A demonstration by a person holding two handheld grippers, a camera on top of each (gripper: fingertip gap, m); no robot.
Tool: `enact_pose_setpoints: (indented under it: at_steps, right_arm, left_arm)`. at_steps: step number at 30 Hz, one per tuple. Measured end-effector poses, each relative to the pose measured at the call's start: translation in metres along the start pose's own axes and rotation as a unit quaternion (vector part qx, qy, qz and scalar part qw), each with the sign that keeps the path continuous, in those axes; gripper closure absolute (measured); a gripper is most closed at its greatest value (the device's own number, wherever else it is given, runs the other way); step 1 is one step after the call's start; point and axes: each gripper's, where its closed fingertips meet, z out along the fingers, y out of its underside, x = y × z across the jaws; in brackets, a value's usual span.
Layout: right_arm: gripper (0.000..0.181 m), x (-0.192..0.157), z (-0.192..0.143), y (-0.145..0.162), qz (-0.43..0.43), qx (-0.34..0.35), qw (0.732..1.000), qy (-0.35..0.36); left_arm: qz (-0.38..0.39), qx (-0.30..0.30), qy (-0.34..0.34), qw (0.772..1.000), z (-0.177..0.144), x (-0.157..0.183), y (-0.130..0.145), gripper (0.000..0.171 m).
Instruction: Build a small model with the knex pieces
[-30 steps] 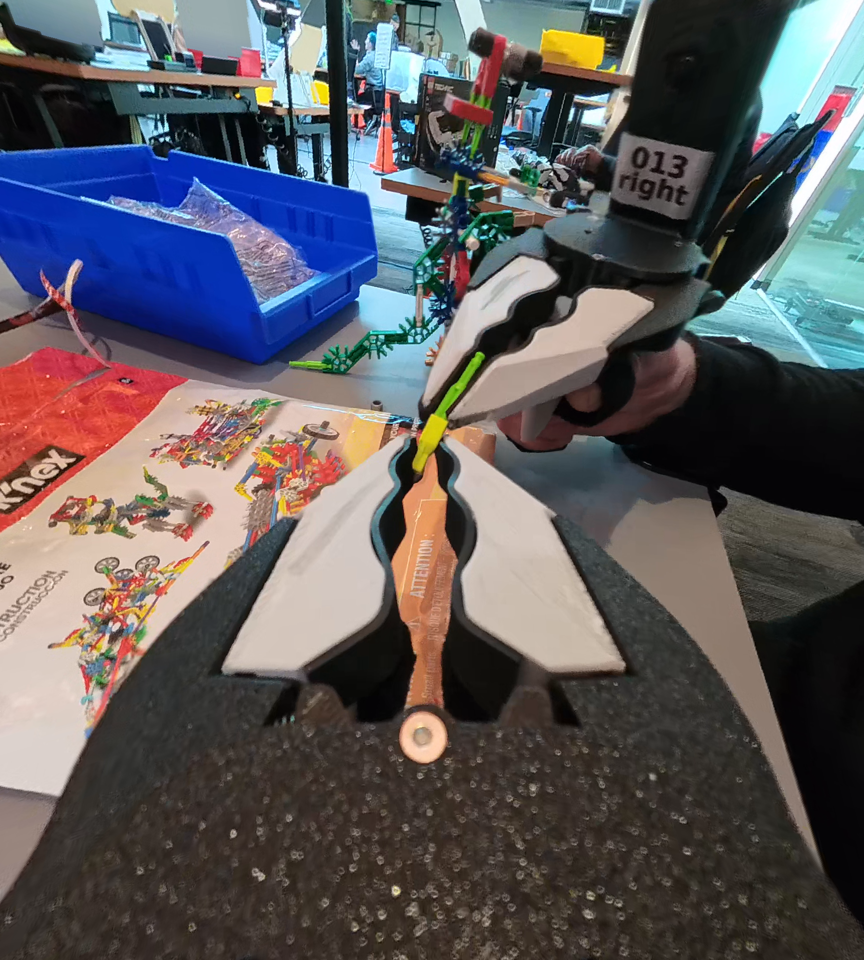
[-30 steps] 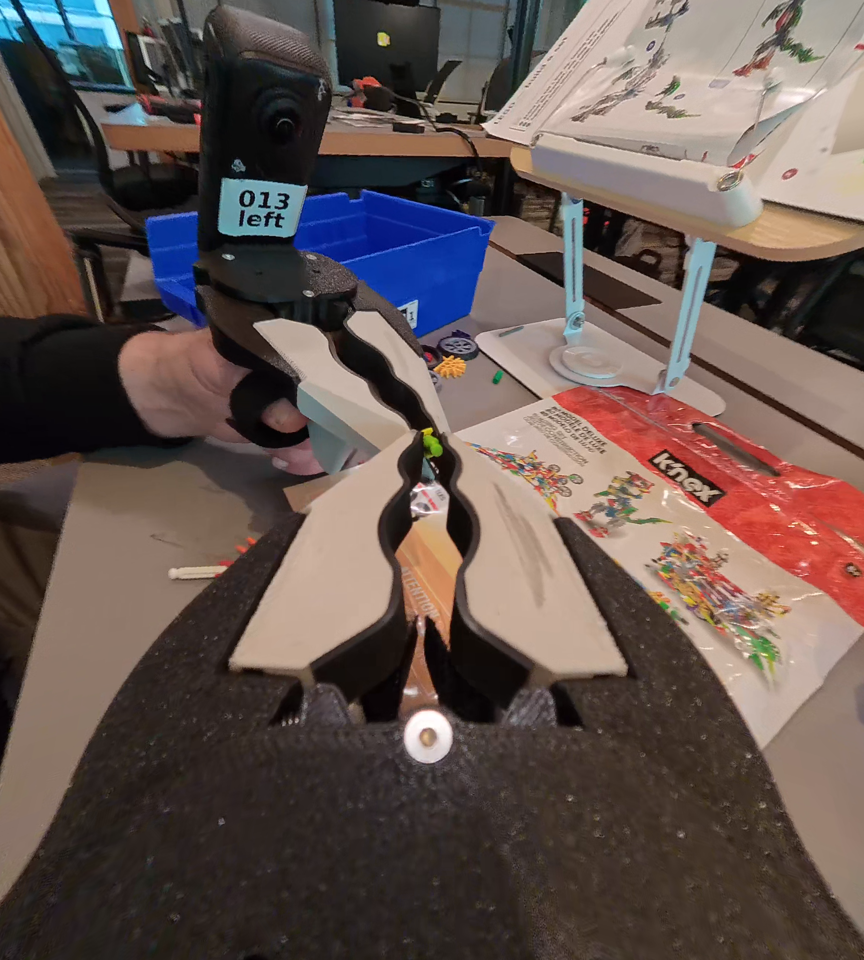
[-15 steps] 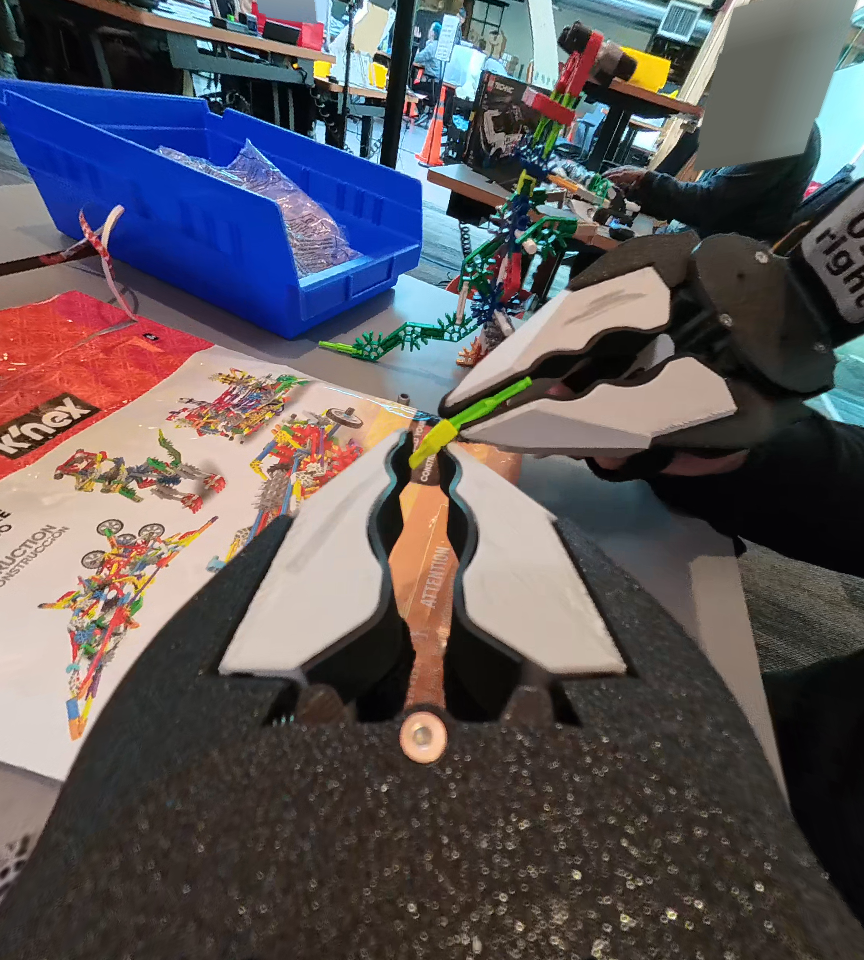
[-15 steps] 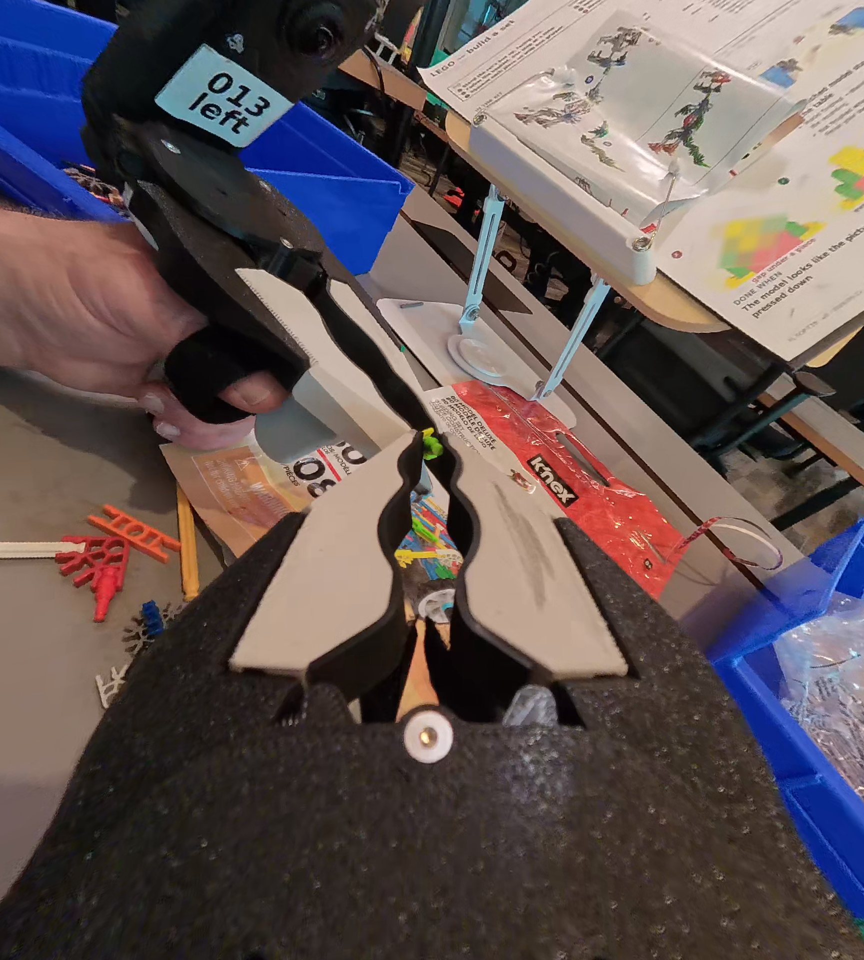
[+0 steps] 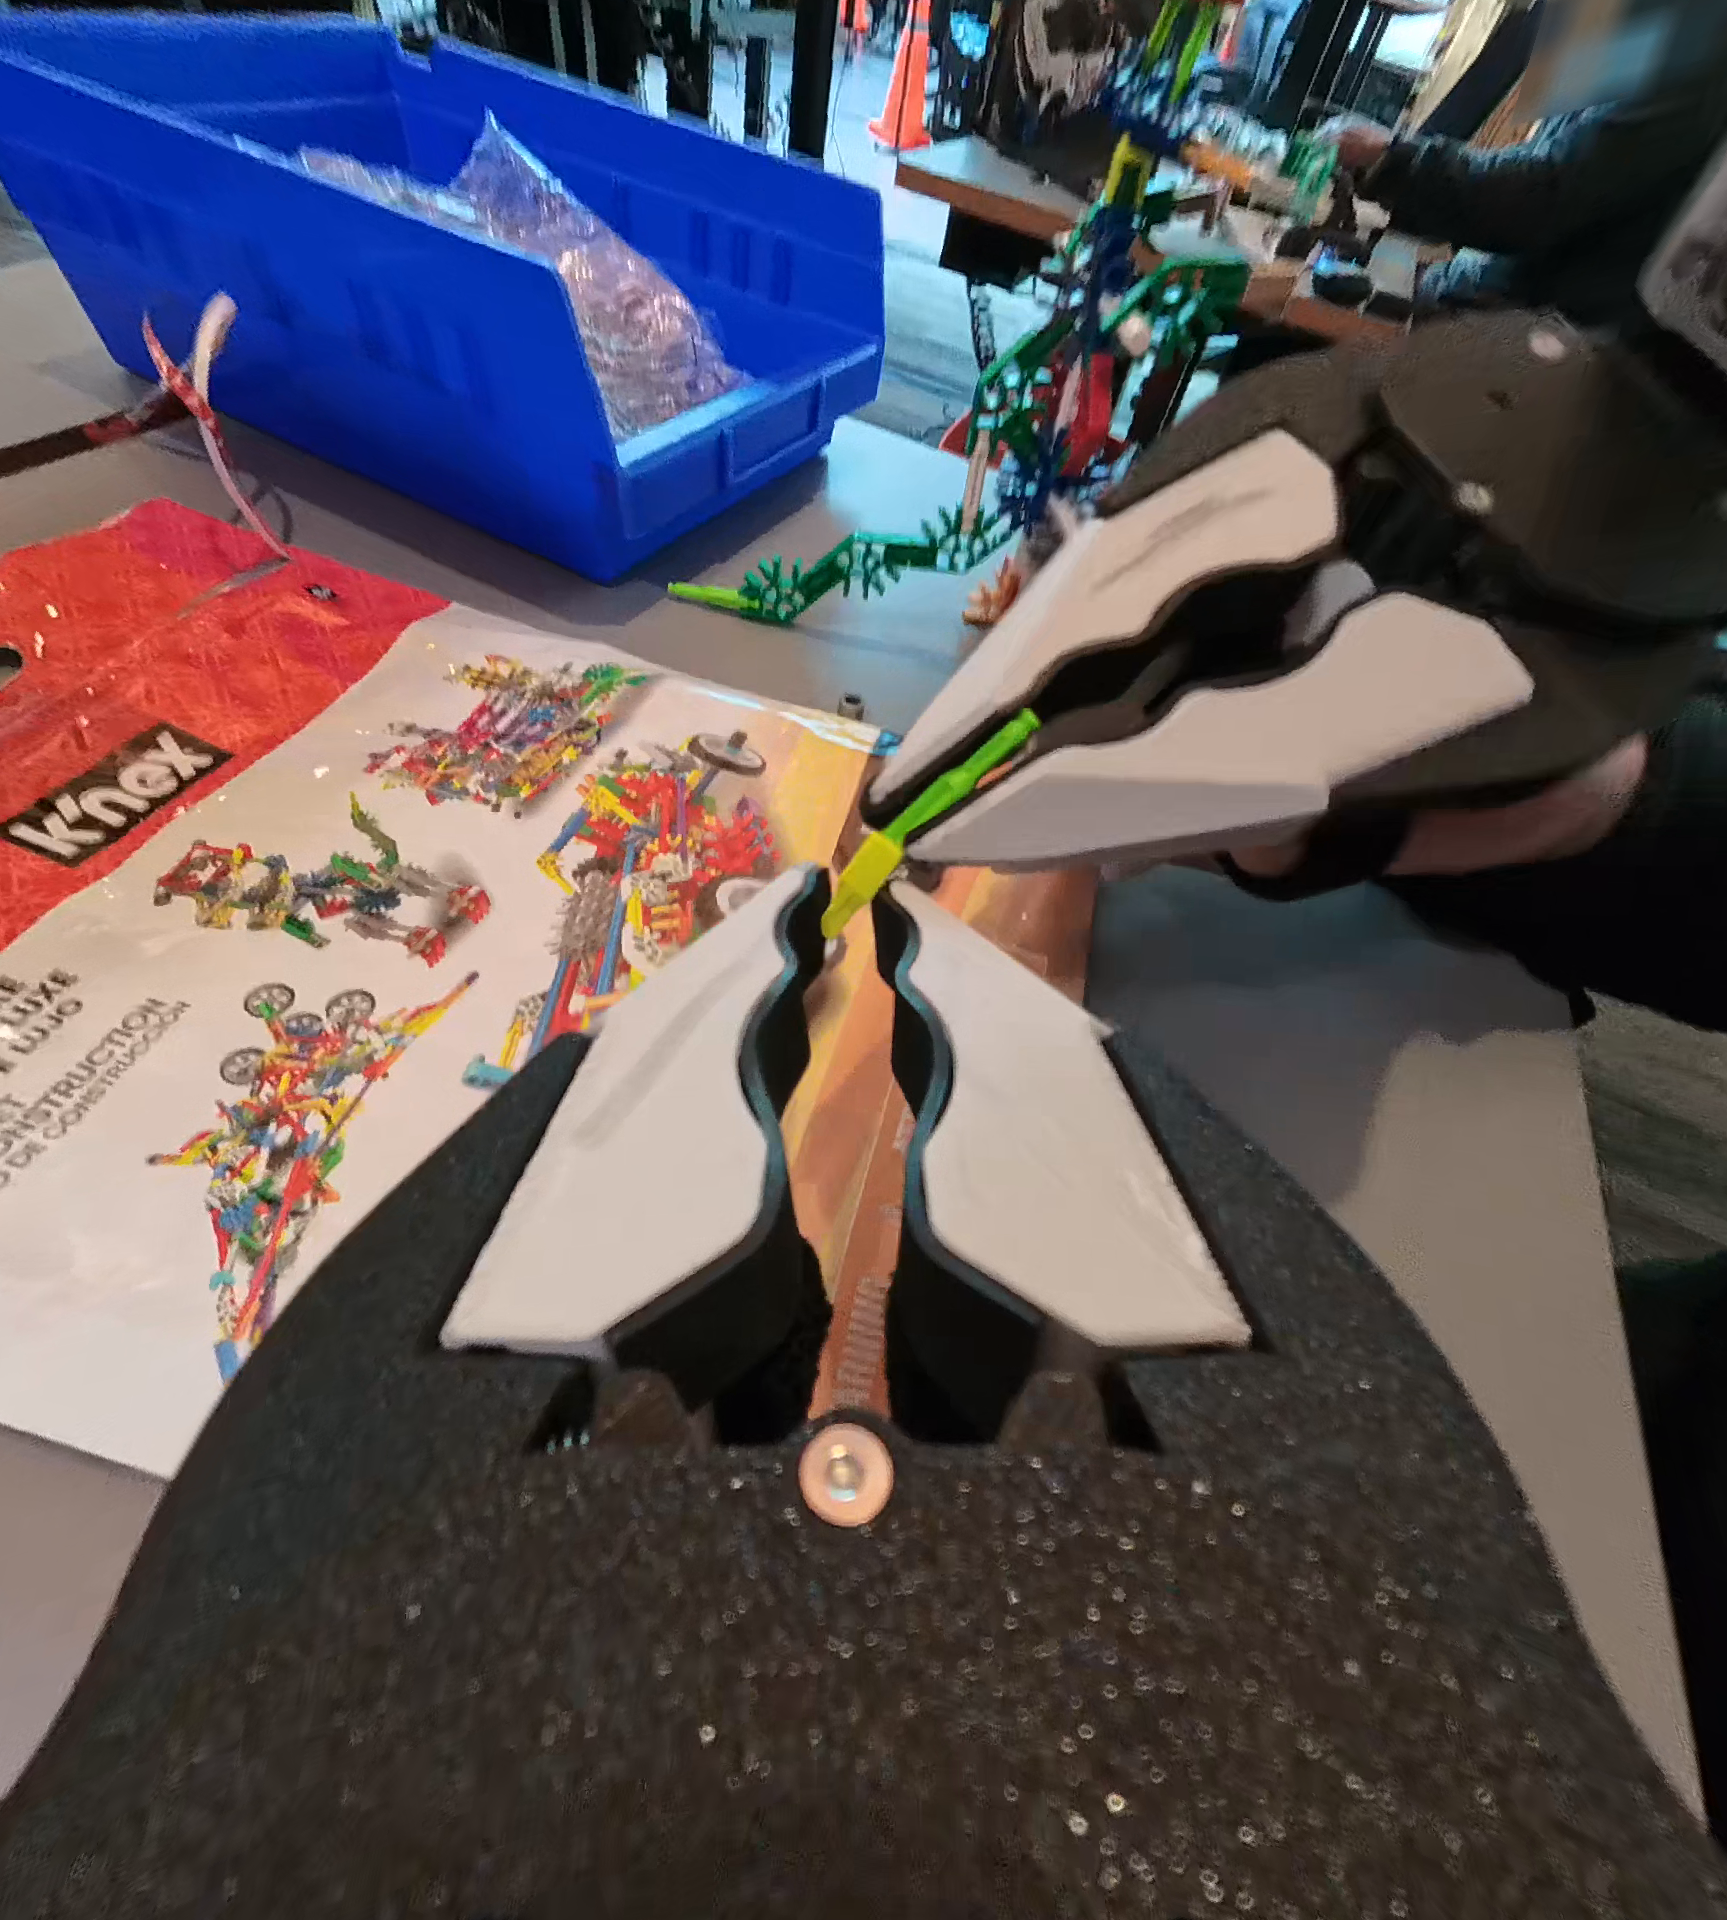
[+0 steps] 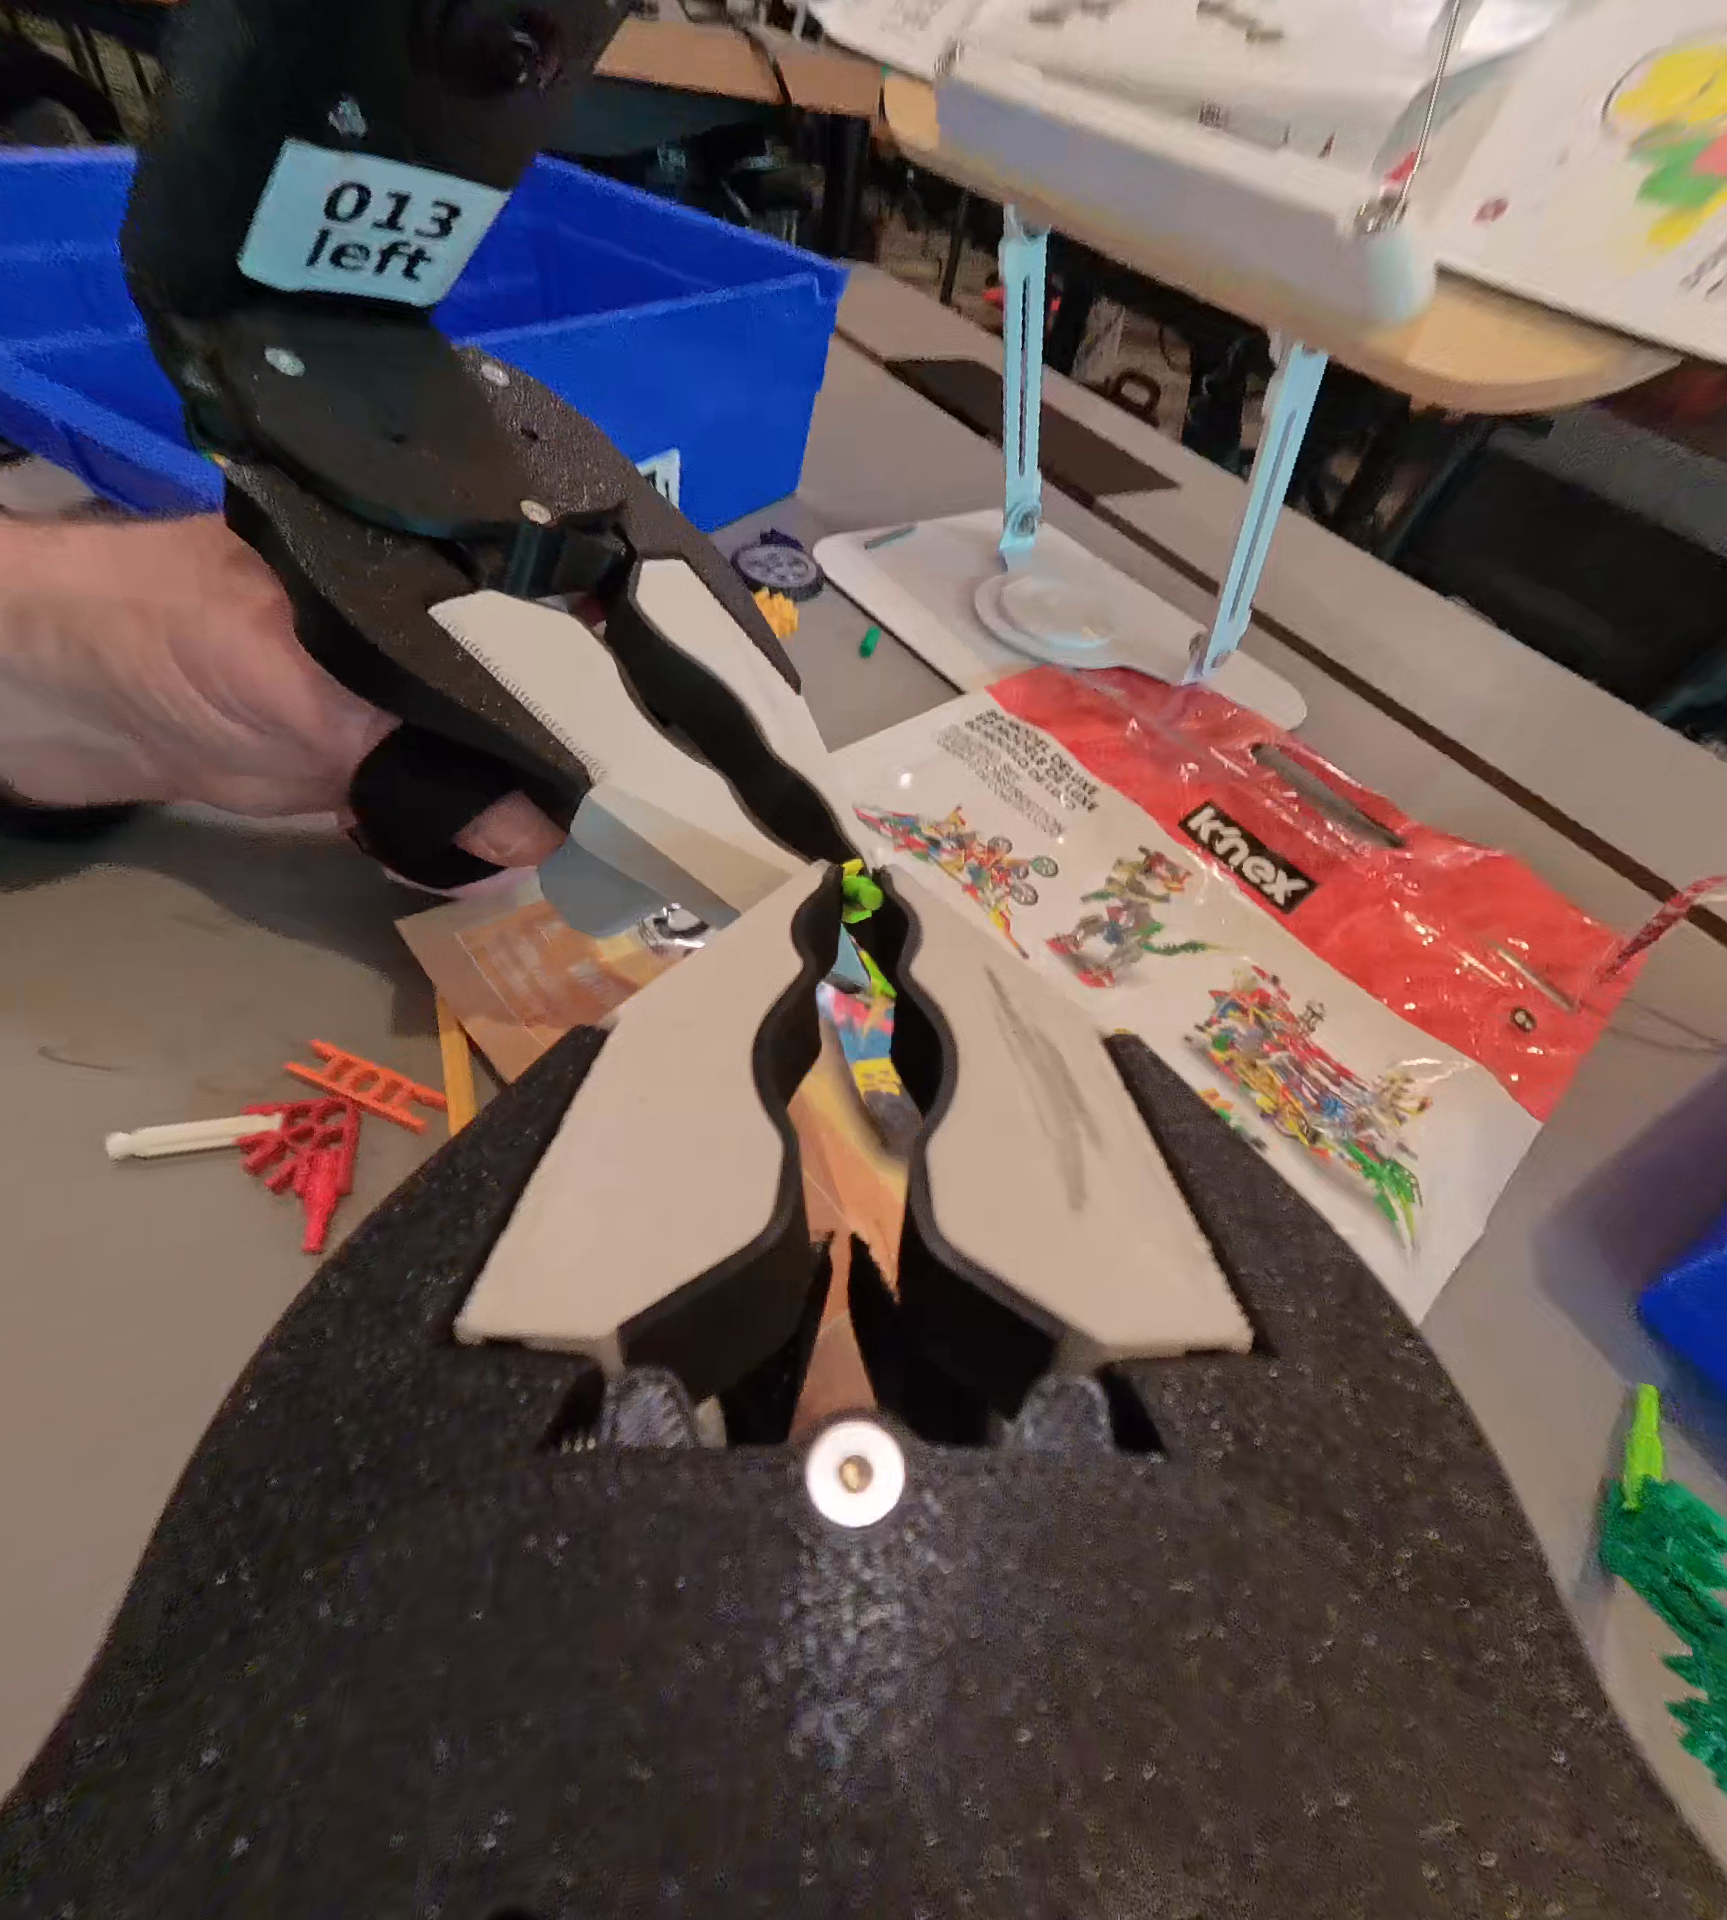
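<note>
The blue bin [image 5: 443,343] stood far left on the table [image 5: 1306,1122]; the printed bag [image 5: 246,935] lay beside it; the left gripper [image 5: 848,914] pinched the yellow-green rod [image 5: 864,878] at its tip; the right gripper [image 5: 895,821] clamped its shaft; the rod appeared light, stiff, slippery; best grasped mid-shaft.

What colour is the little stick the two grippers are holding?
Bright lime green. The little stick shows best in the left wrist view, pinched by the right gripper and the left gripper.
</note>
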Motion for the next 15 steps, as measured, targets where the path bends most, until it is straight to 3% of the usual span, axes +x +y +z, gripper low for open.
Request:
enact_pose_setpoints:
  at_steps: [15]
  right_arm:
    - [0.180,0.004,0.022,0.045,-0.023,-0.104,0.994,0.020]
  left_arm:
    - [-0.033,-0.167,-0.028,0.985,0.022,-0.019,0.052,0.168]
